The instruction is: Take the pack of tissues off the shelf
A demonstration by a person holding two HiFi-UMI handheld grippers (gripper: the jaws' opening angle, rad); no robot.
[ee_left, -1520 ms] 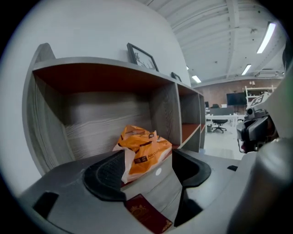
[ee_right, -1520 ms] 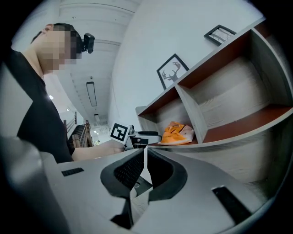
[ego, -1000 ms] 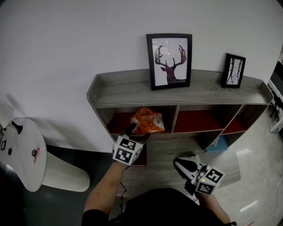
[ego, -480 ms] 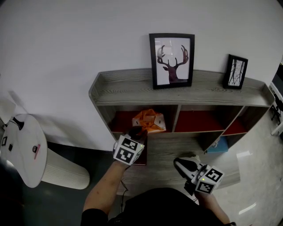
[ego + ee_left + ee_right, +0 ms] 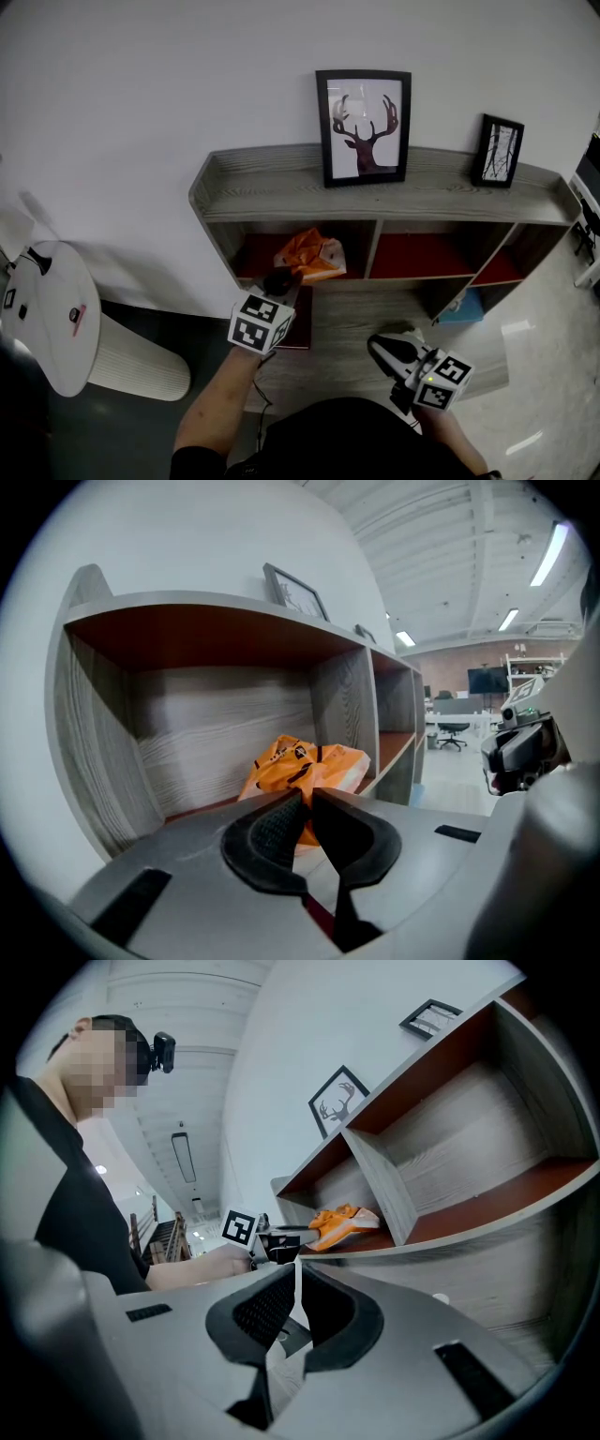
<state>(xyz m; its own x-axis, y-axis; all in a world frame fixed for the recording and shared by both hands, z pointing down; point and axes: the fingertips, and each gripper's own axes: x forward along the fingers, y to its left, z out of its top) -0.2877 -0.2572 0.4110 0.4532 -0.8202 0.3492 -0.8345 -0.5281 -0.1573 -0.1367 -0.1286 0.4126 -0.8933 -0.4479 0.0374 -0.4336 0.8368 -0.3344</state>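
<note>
Pack of tissues (image 5: 311, 255): orange, crumpled, lying at the front edge of the upper left compartment of the shelf (image 5: 281, 192), on the red board, nearer that compartment's right wall than its left corner. Not yet out; resting inside, with one end lifted a little.

Pinched at its near edge by the left gripper (image 5: 279, 278), jaws closed together on a fold of the wrapper (a sliver of orange shows between them in the left gripper view, (image 5: 305, 766) for the pack and (image 5: 307, 797) for the jaw tips). Taken by the loose edge probably because soft plastic offers nothing firmer to bite, and because a reach from the open front keeps the tool clear of the compartment's walls.

Held low and back on the other side, the right gripper (image 5: 380, 345), jaws together on nothing (image 5: 296, 1274), well apart from the shelf's front edge; likely parked there to stay out of the way, since one tool is enough for so light a thing.

Next, most likely, a straight pull outward over the front edge. Risk: wrapper slipping from so thin a pinch.

Along the top board's back edge, a deer picture (image 5: 363, 127) and a small frame (image 5: 496, 150), both well clear of the pull.
</note>
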